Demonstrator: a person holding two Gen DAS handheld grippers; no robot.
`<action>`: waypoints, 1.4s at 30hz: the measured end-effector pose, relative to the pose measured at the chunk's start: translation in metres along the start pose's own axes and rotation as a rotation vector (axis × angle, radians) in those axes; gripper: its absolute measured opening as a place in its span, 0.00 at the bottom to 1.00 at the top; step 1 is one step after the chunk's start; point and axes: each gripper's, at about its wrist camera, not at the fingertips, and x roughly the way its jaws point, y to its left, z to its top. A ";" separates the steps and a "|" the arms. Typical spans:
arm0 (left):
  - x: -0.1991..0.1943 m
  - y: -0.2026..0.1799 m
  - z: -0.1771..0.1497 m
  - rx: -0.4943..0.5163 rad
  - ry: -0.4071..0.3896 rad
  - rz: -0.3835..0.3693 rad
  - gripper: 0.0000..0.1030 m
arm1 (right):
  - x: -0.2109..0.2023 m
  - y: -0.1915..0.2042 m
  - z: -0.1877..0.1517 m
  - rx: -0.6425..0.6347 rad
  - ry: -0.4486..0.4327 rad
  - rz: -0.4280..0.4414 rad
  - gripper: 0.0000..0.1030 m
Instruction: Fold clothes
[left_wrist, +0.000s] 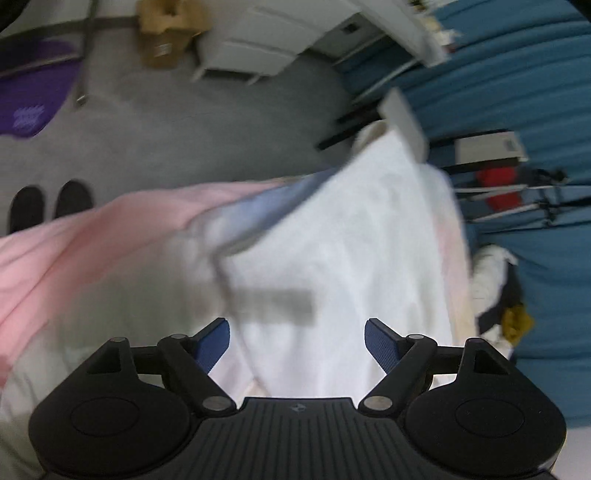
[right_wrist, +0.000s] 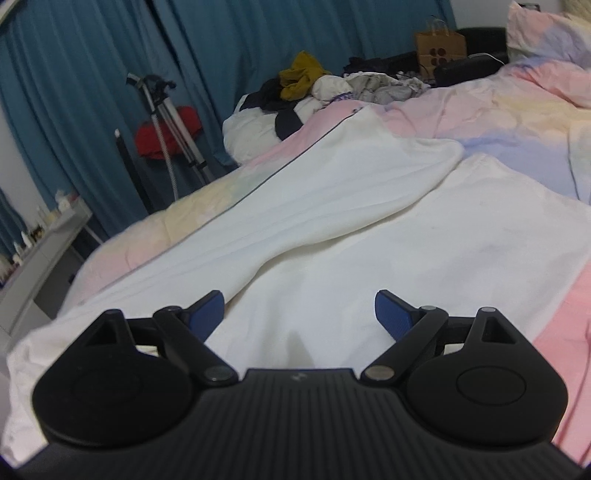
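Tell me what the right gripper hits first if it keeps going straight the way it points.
Most likely the white garment spread on the pastel bedding. The right gripper stands open and empty, angled down at that cloth, with nothing else in between. How close the cloth lies is unclear.

One white garment (right_wrist: 332, 221), one pastel duvet (right_wrist: 517, 110), one clothes heap (right_wrist: 332, 85), two shoes (left_wrist: 51, 206).
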 end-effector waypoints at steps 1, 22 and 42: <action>0.002 0.004 0.000 -0.024 0.002 0.018 0.79 | -0.005 -0.011 0.006 0.039 -0.014 -0.006 0.87; 0.038 0.022 -0.002 -0.180 0.026 0.049 0.85 | 0.000 -0.223 0.017 0.785 -0.079 -0.216 0.88; 0.030 0.012 -0.013 -0.139 -0.068 -0.261 0.70 | 0.045 -0.236 0.018 0.838 -0.143 -0.081 0.73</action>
